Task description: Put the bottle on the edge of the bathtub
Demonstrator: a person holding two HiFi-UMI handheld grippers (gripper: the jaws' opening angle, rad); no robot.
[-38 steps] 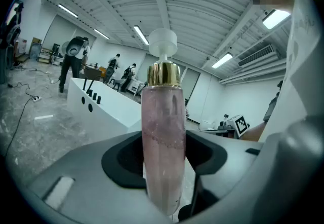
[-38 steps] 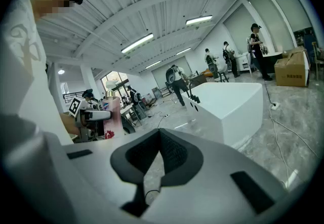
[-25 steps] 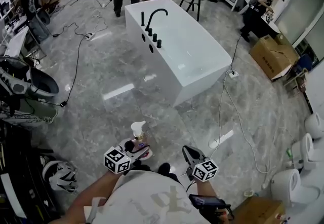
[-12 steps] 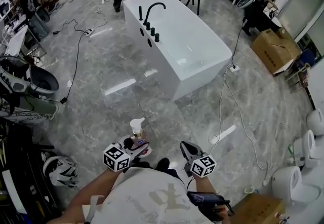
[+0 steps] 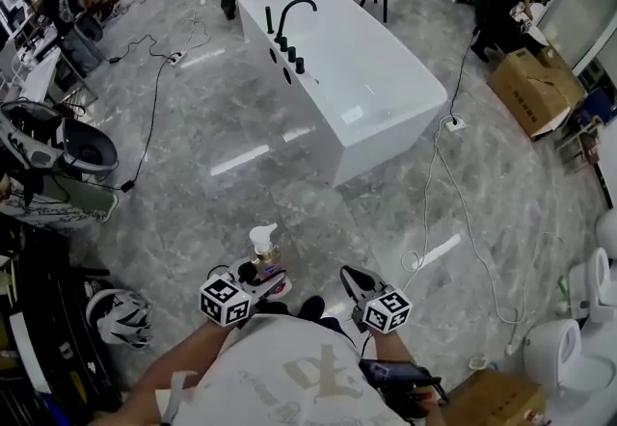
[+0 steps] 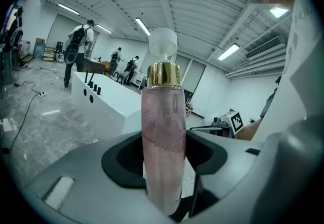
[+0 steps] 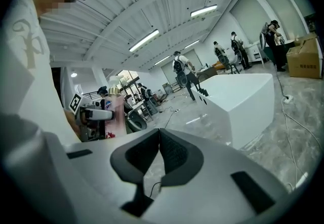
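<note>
Between left gripper (image 5: pixel 260 272) jaws: bottle (image 5: pixel 264 251), upright. To its right, beside: right gripper (image 5: pixel 350 277). Well ahead: bathtub (image 5: pixel 323 125), faucet (image 5: pixel 294 12) on left rim. Right of bathtub, on floor: cable (image 5: pixel 463 212).

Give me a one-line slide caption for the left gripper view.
Left tool grips an upright pink pump bottle, white bathtub ahead across the marble floor.

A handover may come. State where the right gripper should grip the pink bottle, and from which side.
Best bet: grip the straight upper body just below the gold collar, level, from the person's right: the bottle stands roughly upright, and the left gripper clamps its lower body.
</note>
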